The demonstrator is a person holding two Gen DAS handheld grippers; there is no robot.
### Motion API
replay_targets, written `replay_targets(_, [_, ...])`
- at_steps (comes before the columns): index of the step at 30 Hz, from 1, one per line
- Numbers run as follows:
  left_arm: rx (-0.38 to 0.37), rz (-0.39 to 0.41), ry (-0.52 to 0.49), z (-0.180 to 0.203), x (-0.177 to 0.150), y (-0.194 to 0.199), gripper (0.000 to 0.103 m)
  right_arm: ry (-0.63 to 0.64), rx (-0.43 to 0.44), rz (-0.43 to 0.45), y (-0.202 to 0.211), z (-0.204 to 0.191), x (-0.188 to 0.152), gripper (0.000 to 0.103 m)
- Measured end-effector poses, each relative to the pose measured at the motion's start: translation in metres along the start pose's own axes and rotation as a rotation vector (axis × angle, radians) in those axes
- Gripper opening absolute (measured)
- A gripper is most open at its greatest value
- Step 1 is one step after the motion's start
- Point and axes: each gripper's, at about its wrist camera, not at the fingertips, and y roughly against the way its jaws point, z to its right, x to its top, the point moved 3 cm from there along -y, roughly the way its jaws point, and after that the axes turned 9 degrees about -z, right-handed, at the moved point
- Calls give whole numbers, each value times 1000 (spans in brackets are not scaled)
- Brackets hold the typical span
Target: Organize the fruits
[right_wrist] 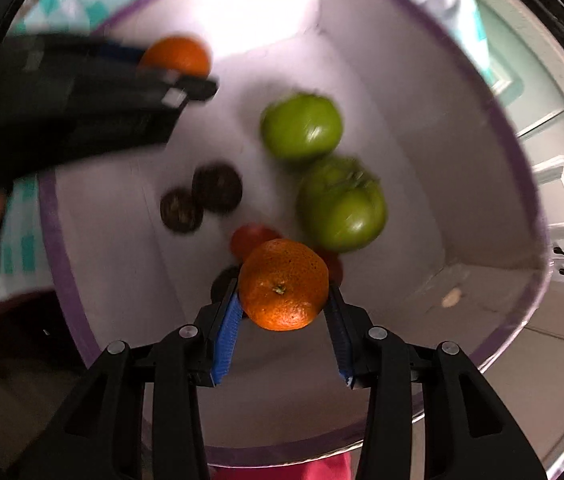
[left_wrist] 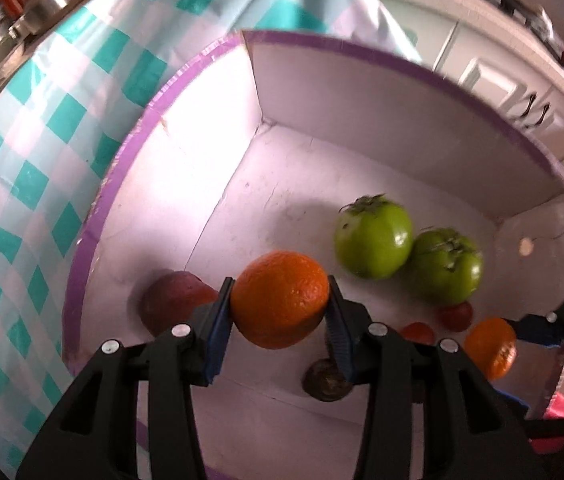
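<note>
Left gripper (left_wrist: 279,300) and right gripper (right_wrist: 284,292), both pointed downward, each clamped.

Glossy green fruits (left_wrist: 374,236) lie in a matt cardboard box (left_wrist: 382,92) on checked cloth (left_wrist: 21,184).

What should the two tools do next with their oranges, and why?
Probably lower a little more, then open. The left tool grips an orange and the right tool grips another orange, both above the box floor, where two green fruits already lie. Dropping could bruise them.
</note>
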Motion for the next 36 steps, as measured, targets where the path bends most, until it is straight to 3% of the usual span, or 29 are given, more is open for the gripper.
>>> replay_targets(6, [20, -73, -30, 0, -1, -27, 44, 60, -147, -75, -20, -13, -2, 41])
replay_targets(12, [4, -92, -19, -3, -5, -37, 45, 68, -177, -92, -31, -19, -8, 42])
replay_targets(14, [-4, -85, -17, -5, -5, -36, 45, 60, -176, -80, -31, -19, -10, 52])
replay_targets(15, [-2, -81, -17, -7, -4, -36, 48, 53, -178, -71, -30, -19, -10, 62])
replay_targets(21, [28, -47, -15, -13, -3, -28, 73, 31, -181, -29, -21, -10, -17, 83])
replay_targets(26, [-19, 92, 20, -18, -7, 7, 89, 2, -124, 44, 0, 6, -10, 87])
replay_targets(28, [-29, 182, 33, -21, -10, 32, 101, -18, -92, 99, 14, 14, -10, 87])
replay_targets(32, [-21, 305, 35, -18, -21, 75, 101, -49, -21, 258, 53, 26, -10, 87])
replay_targets(36, [-1, 410, 92, -16, -37, 120, 101, -65, -13, 399, 93, 32, -3, 88])
